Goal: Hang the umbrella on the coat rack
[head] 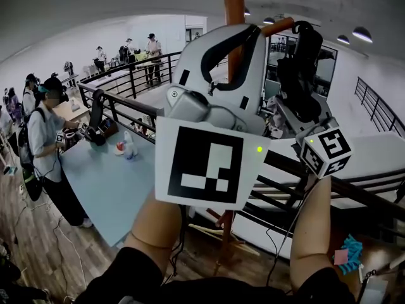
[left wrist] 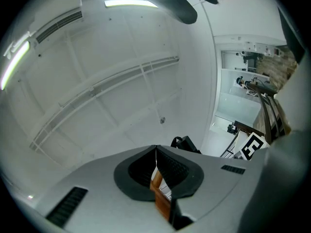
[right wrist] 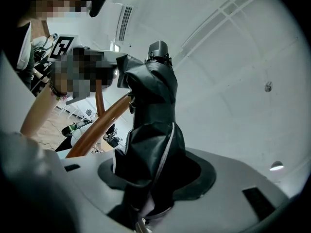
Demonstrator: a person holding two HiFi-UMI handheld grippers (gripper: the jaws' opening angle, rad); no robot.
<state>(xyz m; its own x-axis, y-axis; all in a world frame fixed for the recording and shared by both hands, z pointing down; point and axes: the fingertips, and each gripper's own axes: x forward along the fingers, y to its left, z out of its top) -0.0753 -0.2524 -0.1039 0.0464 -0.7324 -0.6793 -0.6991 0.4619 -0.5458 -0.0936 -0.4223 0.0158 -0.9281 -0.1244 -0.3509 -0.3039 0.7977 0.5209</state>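
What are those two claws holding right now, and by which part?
Right gripper clamps the black folded fabric umbrella around its bunched canopy. Left gripper is closed round the brown wooden coat-rack pole.

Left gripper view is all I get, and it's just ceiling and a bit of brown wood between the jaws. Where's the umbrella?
Observer: The right gripper has it. In the right gripper view its jaws are clamped on the folded black umbrella.
Operator: What's that brown wood?
Observer: The head view shows it's the upright pole of the coat rack, with the left gripper up against it.
Operator: Is the umbrella hung up yet?
Observer: Not sure. In the head view its top end sits beside the tip of a peg, but whether it's hooked on I can't tell.
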